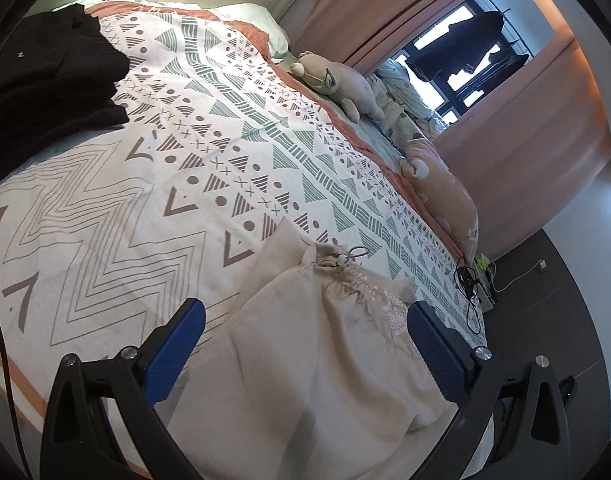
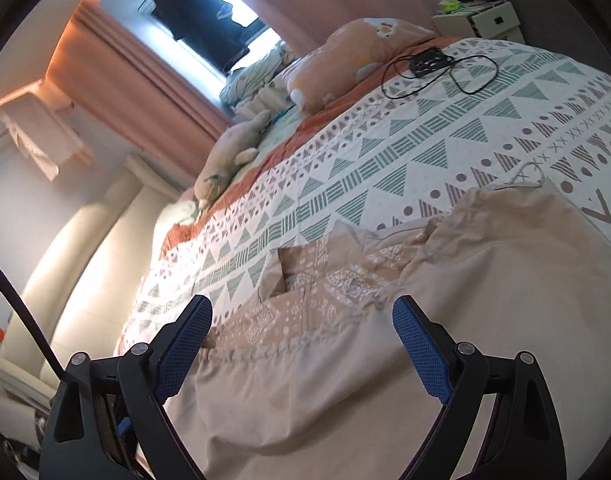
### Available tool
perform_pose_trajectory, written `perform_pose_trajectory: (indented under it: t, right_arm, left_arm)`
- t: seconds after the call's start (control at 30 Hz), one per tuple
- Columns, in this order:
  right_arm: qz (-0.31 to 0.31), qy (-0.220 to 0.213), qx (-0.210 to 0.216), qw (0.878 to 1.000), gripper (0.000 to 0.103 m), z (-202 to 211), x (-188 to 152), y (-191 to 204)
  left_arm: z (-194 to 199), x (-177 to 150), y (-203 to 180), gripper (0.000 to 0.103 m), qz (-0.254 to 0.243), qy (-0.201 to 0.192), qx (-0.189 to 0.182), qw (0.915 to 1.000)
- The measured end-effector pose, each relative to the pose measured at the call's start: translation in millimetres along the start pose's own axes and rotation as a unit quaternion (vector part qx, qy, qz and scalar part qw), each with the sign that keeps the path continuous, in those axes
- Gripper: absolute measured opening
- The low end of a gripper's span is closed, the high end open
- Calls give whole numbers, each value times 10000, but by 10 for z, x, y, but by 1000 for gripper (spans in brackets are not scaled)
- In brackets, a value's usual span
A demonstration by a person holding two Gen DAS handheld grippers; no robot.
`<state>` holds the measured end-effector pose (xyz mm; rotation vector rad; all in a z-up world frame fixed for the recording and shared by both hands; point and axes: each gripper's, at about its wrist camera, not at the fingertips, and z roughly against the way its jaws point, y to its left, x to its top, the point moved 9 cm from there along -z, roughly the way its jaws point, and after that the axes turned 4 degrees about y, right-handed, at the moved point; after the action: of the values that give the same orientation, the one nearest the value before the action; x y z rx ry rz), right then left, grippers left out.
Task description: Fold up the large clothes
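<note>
A large beige garment (image 1: 325, 344) with a drawstring and a white-printed band lies partly folded on the patterned bedspread (image 1: 209, 152). My left gripper (image 1: 305, 320) hovers over its near edge, jaws wide apart, blue pads clear of the cloth. In the right wrist view the same beige garment (image 2: 445, 300) spreads below my right gripper (image 2: 303, 322), which is also open, with cloth seen between the pads but not pinched. The printed band (image 2: 325, 284) and a flap of the garment lie just beyond the right fingertips.
Folded black clothes (image 1: 53, 80) sit on the bed at the far left. A plush toy (image 1: 337, 80) and an orange pillow (image 1: 445, 188) line the bed's far side. A black cable (image 2: 437, 68) lies on the bedspread; a bedside box (image 2: 481, 16) stands beyond.
</note>
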<state>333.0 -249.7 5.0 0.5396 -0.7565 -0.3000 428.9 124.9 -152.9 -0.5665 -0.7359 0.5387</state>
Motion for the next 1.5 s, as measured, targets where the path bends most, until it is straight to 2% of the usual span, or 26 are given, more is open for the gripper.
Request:
perform_pose_trajectory:
  t: [0.1,0.17,0.2,0.23,0.27,0.33,0.53,0.63,0.77,0.87,0.93,1.0,1.17,1.23,1.33,1.5]
  right_arm:
    - [160,250,-111,9995,71,-141,-72,141]
    - [315,427,-229,9983,68,-252,-135,246]
    - [390,493,-278,9976,66,-304,-158,296]
    - [475,568,-346,9967,64,-356,-181,343]
    - [572,649,-408,9954,63,-414,-209,395]
    - [700,791,-488,9932,57,-512,-256,465]
    - [1036,1225,-746,9842,55,-901,-428,585]
    - [1159,1392,-861,9797,54,-1084,-529,591]
    - [1262,1609,-1035,9734,54,-1312,-656,515]
    - [1186,1776,-1117,9705,46,-1449,-737,419]
    - [1135,1806,-1200,9696,41,-1490,-743,375]
    - [1180,1793,-1280,9683,41,-1541,-744,396]
    - [1540,1859,-1630,9566,38,-1768,-720,478]
    - [1754,1872,-1759,9504,23,-1868,-712,486]
    - [1845,1809,-1803,9491,1,-1965,-651,464]
    - [1772,1508,-1557,9600,0,-1934,-506,488]
  left_arm:
    - [30,-95,188,94,144,31,98,9998]
    - [51,-149,298,93,229,31,121,9997]
    - [58,-180,345,90,259,30,141,9996]
    - [58,-211,391,80,283,54,177,9994]
    - [49,-241,437,77,320,102,223,9992]
    - [39,-299,528,75,414,153,253,9987]
    - [-63,-506,730,67,524,363,369,9973]
    - [-148,-624,841,57,563,539,468,9959]
    - [-200,-794,953,36,593,670,473,9949]
    - [-178,-861,974,29,523,623,420,9958]
    - [-156,-872,992,28,580,602,372,9958]
    - [-144,-874,999,27,612,590,339,9958]
    - [-141,-861,1023,27,680,632,234,9954]
    - [-140,-872,1037,27,699,642,204,9953]
    - [-139,-881,1041,27,713,631,187,9953]
    - [-134,-885,1044,27,751,648,165,9949]
